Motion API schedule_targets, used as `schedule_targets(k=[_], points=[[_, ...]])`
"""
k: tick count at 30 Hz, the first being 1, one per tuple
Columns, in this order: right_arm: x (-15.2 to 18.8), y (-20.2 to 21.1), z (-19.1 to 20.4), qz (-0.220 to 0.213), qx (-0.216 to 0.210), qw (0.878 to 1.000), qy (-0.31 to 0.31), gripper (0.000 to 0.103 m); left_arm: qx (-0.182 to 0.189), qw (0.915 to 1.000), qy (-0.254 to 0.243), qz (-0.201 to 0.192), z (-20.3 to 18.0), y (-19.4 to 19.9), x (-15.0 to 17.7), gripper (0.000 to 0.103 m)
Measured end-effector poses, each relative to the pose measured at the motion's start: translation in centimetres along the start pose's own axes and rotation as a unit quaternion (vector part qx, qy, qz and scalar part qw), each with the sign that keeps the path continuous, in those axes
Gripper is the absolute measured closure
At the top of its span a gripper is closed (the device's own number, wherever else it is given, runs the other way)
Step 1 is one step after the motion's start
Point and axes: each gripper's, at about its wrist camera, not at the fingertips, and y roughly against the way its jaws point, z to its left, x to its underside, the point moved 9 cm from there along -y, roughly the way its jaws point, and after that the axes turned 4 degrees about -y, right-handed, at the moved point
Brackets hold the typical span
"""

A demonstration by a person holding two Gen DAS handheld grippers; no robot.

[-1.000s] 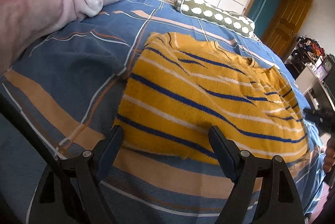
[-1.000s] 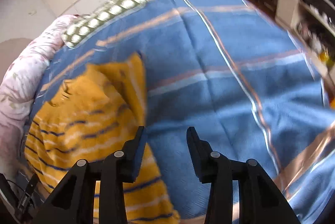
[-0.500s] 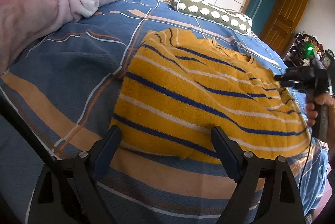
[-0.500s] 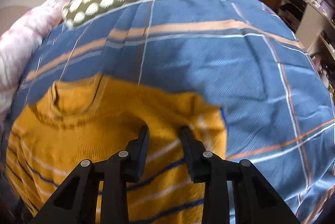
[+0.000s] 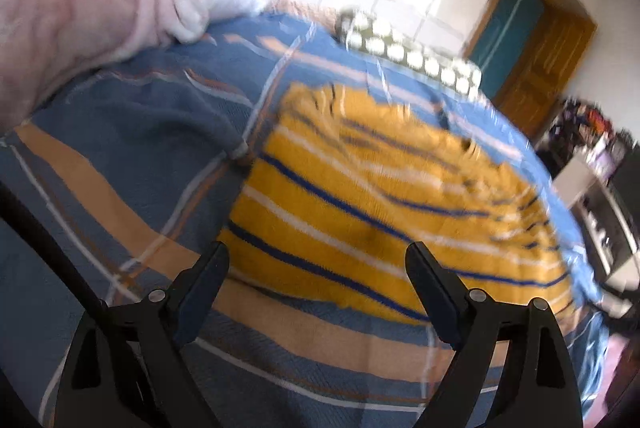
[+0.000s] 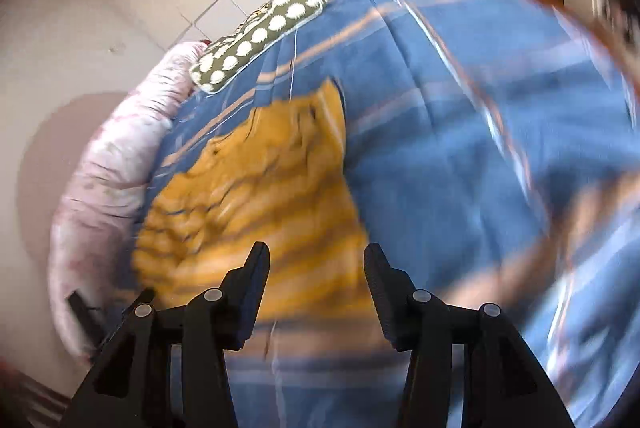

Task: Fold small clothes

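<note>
Sweater [image 5: 384,212], yellow with blue and white stripes, lies spread flat on the blue plaid bed [image 5: 132,164]. At 6 o'clock the left gripper [image 5: 316,260] hangs wide and empty over its near hem. Right gripper [image 6: 316,260], jaws just opening, is empty above the sweater's edge, a spotted pillow [image 6: 260,32] at 11 o'clock

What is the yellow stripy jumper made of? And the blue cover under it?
The yellow jumper looks like soft knitted wool or acrylic yarn: its surface is fuzzy and matte, with a ribbed neck. The blue cover looks like thin woven cotton, flat and dull, with printed stripes and small wrinkles. Blur hides finer detail.
</note>
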Motion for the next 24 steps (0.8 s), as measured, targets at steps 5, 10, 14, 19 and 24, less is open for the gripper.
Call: schedule_targets(k=[5,10,14,19,24], points=[[4.0,-2.6,0.1,0.025,-0.053,0.997,-0.054,0.050,0.008,0.9989,0.018,-0.043,1.0,2.7,-0.7,0.014],[3.8,-5.4,0.3,0.009,-0.025,0.997,-0.066,0.050,-0.002,0.9984,0.031,-0.048,3.1,3.4,-0.8,0.014],[1.9,-6.3,-0.2,-0.016,-0.002,0.996,-0.084,0.050,-0.002,0.9970,0.055,-0.054,4.8,4.1,-1.1,0.014],[0.2,-6.9,0.3,-0.031,0.067,0.996,-0.054,0.077,-0.001,0.9924,0.101,-0.070,7.4,5.6,-2.2,0.014],[-1.1,-5.1,5.8,-0.075,0.162,0.981,0.074,0.088,-0.039,0.9864,0.132,-0.090,11.2,7.5,-3.1,0.014]])
